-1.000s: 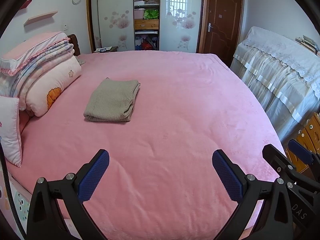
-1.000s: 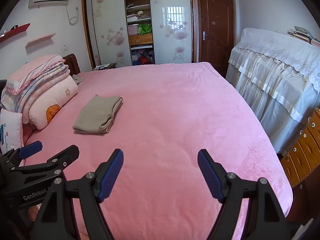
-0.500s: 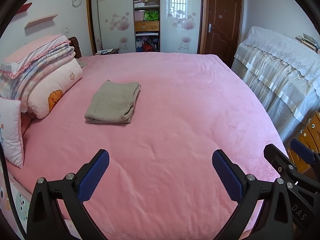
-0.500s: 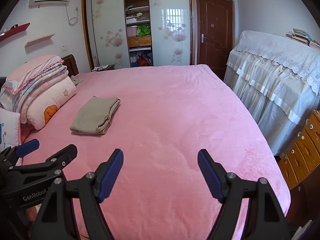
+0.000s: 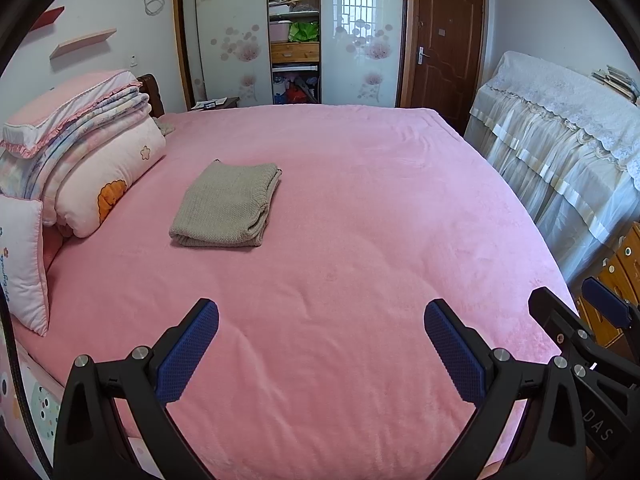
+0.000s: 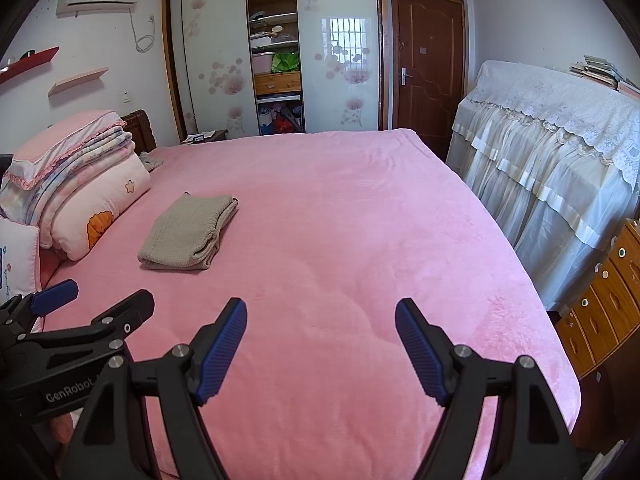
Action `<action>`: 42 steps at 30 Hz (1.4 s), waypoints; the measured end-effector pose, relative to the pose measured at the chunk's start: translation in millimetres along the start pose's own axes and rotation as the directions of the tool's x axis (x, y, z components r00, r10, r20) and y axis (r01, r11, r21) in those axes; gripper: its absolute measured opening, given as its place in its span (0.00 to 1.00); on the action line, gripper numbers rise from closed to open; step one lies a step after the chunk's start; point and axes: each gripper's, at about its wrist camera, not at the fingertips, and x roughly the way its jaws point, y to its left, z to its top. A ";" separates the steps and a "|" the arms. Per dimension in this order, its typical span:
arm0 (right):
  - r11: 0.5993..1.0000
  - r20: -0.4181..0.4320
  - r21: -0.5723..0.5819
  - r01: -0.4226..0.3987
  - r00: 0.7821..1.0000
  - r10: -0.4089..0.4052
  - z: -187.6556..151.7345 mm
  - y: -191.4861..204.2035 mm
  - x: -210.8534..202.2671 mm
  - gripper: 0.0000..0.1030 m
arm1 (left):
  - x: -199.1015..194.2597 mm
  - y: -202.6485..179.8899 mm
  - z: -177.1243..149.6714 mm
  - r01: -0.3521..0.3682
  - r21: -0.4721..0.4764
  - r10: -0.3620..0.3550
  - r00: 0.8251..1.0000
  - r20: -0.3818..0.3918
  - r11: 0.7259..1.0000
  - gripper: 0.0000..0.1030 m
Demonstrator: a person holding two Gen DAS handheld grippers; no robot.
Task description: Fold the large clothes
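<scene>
A beige knit garment (image 5: 228, 206) lies folded into a neat rectangle on the pink bed (image 5: 360, 240), left of the middle; it also shows in the right wrist view (image 6: 188, 234). My left gripper (image 5: 320, 320) is open and empty, held above the bed's near edge, well short of the garment. My right gripper (image 6: 320, 318) is open and empty too, beside the left one. The left gripper shows at the lower left of the right wrist view (image 6: 92, 312).
Stacked pillows and folded quilts (image 5: 80, 160) sit at the bed's left end. A lace-covered cabinet (image 5: 560, 152) and a wooden drawer chest (image 6: 604, 288) stand to the right. An open wardrobe (image 5: 294, 40) and a brown door (image 5: 444, 48) are behind.
Both grippers have drawn back and risen slightly, so the folded garment looks a little farther off. Both jaws stay open and the garment has not moved.
</scene>
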 end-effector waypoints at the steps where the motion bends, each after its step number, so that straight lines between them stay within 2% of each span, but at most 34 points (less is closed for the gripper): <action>1: 1.000 0.000 0.000 0.000 1.000 0.000 0.0 0.0 0.0 0.75 | 0.1 -0.1 -0.1 0.000 0.001 0.000 1.000 -0.001 1.000 0.99; 42: 1.000 0.005 0.004 0.007 1.000 -0.007 -0.4 -2.4 0.6 0.75 | 0.2 3.0 -4.0 -0.010 0.004 0.010 1.000 -0.004 1.000 0.97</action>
